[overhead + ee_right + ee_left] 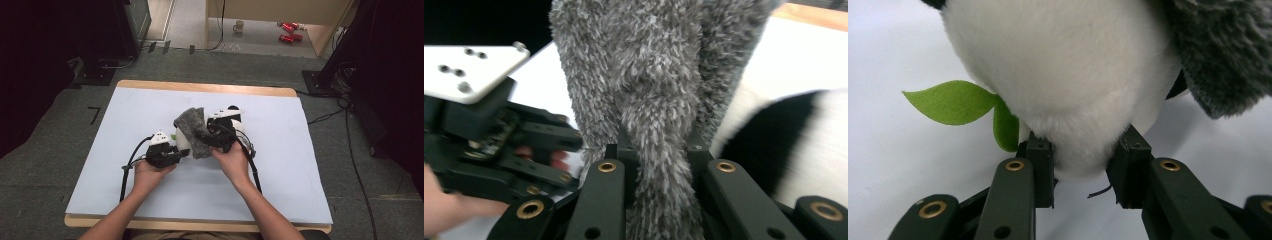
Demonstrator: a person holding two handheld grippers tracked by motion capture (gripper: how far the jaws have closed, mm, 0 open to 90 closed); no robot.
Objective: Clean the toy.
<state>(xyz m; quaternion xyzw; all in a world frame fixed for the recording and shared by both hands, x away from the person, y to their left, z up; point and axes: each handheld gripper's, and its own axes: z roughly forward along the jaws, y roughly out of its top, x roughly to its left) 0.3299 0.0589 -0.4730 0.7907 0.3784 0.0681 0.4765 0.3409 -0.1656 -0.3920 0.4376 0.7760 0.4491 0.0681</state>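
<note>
While the left gripper [1078,165] pinches the panda plush [1063,75] mid-table, the right gripper [658,165] clamps the grey fuzzy cloth [649,80] draped over it, just right of the left.

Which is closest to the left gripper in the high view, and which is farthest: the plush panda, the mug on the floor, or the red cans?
1. The plush panda: nearest, on the table, right at the left gripper, whose jaws pinch its white fur.
2. The mug: far off, on the floor beyond the table.
3. The red cans: farthest, on the floor, right of the mug.
</note>
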